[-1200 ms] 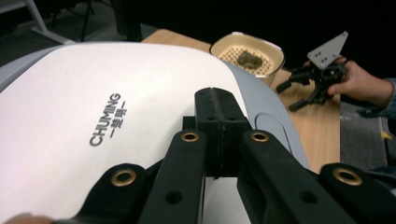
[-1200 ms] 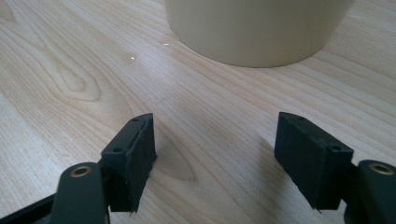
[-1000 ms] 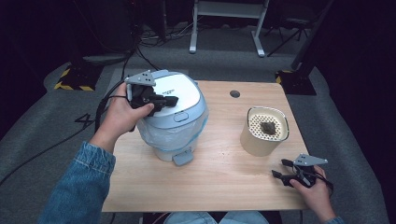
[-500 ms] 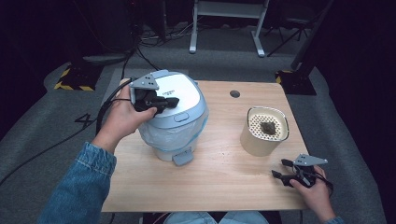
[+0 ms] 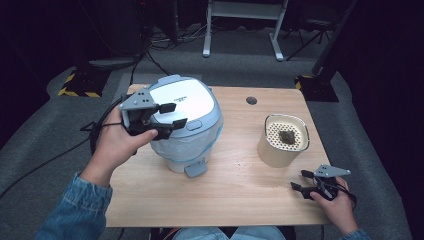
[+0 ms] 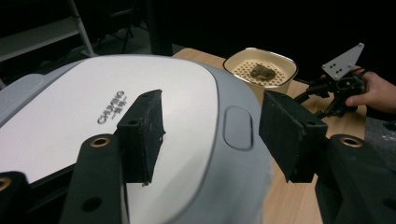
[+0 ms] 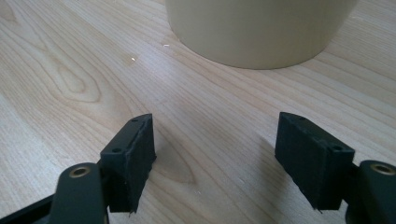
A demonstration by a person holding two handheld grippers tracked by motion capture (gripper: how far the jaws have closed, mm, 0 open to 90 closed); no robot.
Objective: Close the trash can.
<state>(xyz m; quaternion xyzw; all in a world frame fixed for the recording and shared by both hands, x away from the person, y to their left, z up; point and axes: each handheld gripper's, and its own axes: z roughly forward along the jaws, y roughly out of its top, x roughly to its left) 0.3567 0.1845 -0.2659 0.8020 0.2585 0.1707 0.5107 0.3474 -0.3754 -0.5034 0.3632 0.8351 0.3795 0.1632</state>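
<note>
A white-lidded appliance (image 5: 192, 100) with a grey-blue rim stands on the left half of the wooden table (image 5: 235, 195). My left gripper (image 5: 172, 115) hovers over the lid's left side. Its jaws have just been opening and nothing is between them. In the left gripper view the left gripper (image 6: 212, 121) frames the lid (image 6: 70, 116) and its oval button (image 6: 237, 127). A cream container (image 5: 282, 145) at the right holds a dark lump (image 5: 287, 136) on a perforated insert. My right gripper (image 5: 299, 180) rests open near the table's front right, its jaws facing the container wall (image 7: 257, 32).
A grey latch (image 5: 195, 170) sticks out at the appliance's front. A round hole (image 5: 251, 100) is in the table near the back edge. A cable (image 5: 95, 135) hangs off the left side. Dark floor and a stand (image 5: 240, 30) lie beyond the table.
The left gripper's jaws were shut over the lid and now stand apart. The left hand has drawn back toward the near left of the lid. The right hand has kept still.
</note>
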